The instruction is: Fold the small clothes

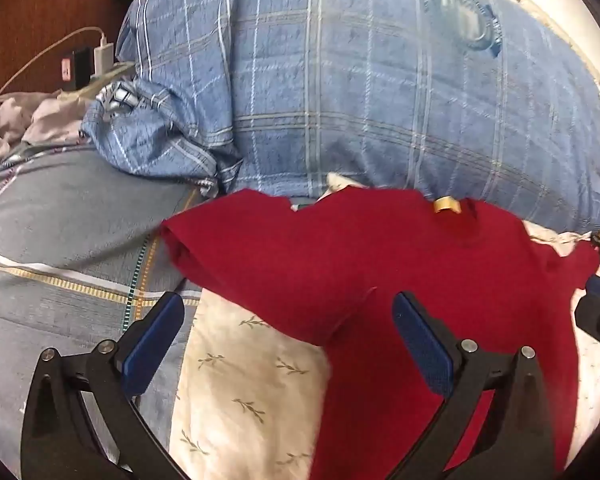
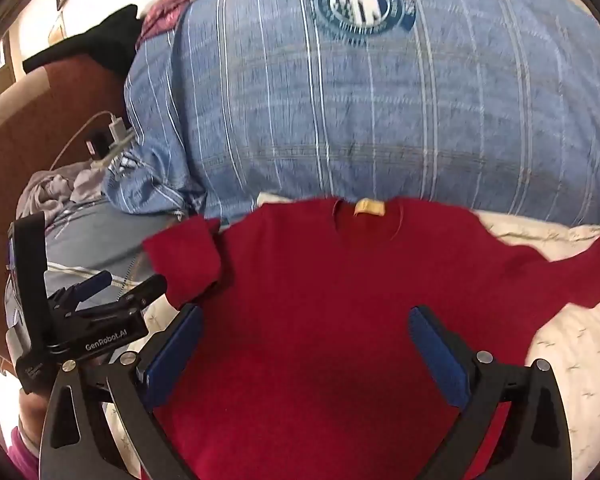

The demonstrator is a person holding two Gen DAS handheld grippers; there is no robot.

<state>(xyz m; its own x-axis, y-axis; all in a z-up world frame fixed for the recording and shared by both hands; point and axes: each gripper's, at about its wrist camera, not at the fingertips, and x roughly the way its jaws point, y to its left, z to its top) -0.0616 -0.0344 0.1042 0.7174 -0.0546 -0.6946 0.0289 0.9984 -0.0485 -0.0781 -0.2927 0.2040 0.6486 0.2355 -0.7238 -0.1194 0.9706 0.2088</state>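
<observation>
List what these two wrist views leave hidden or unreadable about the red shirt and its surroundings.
- Red shirt hem: cut off by the bottom edge in both views.
- Yellow neck label: print too small and blurred in either view.
- Round crest on the blue plaid pillow: lettering smeared by blur.
- Shirt's far sleeve end: runs past the right wrist view's right edge.
- Cream sheet: mostly covered by the shirt.

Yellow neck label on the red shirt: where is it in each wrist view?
Left wrist: yellow neck label right of centre, at the red shirt collar.
Right wrist: label just right of centre, at the collar.
Shared landmark: blue plaid pillow directly behind it.
</observation>
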